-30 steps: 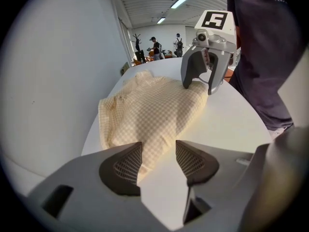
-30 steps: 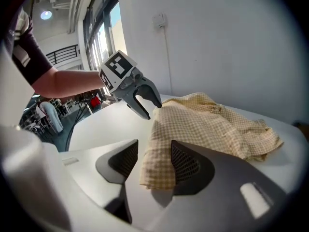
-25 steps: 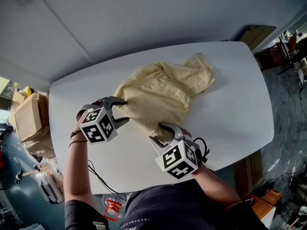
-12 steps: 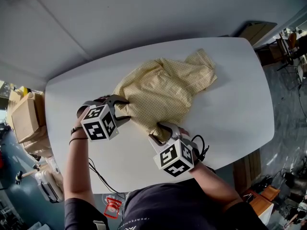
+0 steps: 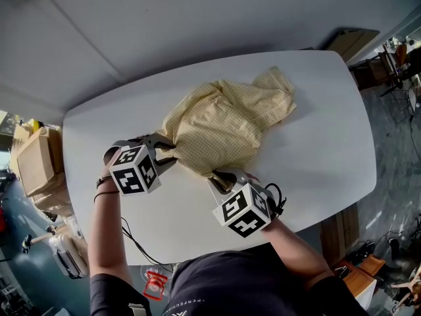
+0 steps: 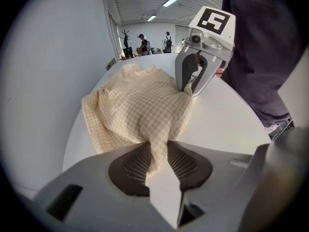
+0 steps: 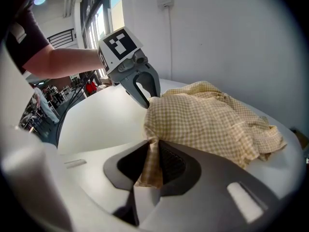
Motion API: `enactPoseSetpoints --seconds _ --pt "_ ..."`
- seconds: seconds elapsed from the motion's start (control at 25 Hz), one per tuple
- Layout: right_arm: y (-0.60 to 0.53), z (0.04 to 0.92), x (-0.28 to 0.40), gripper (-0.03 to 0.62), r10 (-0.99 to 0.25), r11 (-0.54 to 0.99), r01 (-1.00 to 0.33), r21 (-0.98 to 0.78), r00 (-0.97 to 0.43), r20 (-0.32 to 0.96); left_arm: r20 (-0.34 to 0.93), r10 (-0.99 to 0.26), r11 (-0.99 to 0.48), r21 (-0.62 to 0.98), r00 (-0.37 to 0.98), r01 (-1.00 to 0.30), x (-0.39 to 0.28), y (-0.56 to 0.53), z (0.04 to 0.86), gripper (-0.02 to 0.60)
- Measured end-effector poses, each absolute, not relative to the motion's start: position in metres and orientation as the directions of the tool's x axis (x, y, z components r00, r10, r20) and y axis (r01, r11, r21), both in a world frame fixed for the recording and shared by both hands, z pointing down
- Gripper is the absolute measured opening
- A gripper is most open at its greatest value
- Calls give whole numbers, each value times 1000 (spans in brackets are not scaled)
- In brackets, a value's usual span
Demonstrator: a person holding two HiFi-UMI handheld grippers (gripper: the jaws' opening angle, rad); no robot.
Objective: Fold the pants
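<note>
**A:** Far left, what is logged?

**B:** A box [image 5: 36,160] is noted off the left end of the tabletop [image 5: 316,143], lower down. Nothing more can be made out of it.

**A:** Left hand-held gripper [image 5: 164,153]?

**B:** It is held at the left edge of the pants [image 5: 223,127], angled down toward the tabletop. Its jaws have just been closing. In the left gripper view a narrow fold of the checked cloth is pinched between the dark pads [image 6: 130,166], and the cloth is drawn taut from there into the heap.

**A:** The pants themselves?

**B:** Pale yellow check, lying crumpled in a loose heap on the white tabletop, about mid-table and toward the far side. One lobe is spread toward the far right. The near edge is gathered toward the two grippers. No clean fold is seen.

**A:** Right hand-held gripper [image 5: 220,180]?

**B:** It is set at the near corner of the pants, close to the tabletop's near edge, also angled down. Its jaws have likewise just been closing. In the right gripper view a bunched strip of cloth is gripped between them, and the strip's end hangs out below the grip.

**A:** The two grippers relative to each other?

**B:** They are kept apart, each on its own corner of the near edge, with cloth stretched between them.
</note>
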State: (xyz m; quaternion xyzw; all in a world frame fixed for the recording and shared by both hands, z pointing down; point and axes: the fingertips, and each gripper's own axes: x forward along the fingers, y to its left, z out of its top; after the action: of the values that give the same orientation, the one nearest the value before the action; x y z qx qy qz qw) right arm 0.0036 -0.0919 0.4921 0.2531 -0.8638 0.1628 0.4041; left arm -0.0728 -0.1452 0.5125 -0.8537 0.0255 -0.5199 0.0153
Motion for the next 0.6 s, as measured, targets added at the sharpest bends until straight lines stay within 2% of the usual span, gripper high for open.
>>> enactPoseSetpoints --seconds 0.2,0.44,0.6 --pt "-67 483 -10 55 -217 835 -522 -174 -603 768 913 -33 -999 -27 406 -23 -85 -118 502 92" --pt "-24 470 -33 52 -95 856 -432 -284 -671 735 899 45 -981 121 435 -149 -109 -72 488 85" --pt "0 457 -43 52 -34 854 -387 -348 -708 705 892 55 -967 158 449 -198 -120 -50 474 84"
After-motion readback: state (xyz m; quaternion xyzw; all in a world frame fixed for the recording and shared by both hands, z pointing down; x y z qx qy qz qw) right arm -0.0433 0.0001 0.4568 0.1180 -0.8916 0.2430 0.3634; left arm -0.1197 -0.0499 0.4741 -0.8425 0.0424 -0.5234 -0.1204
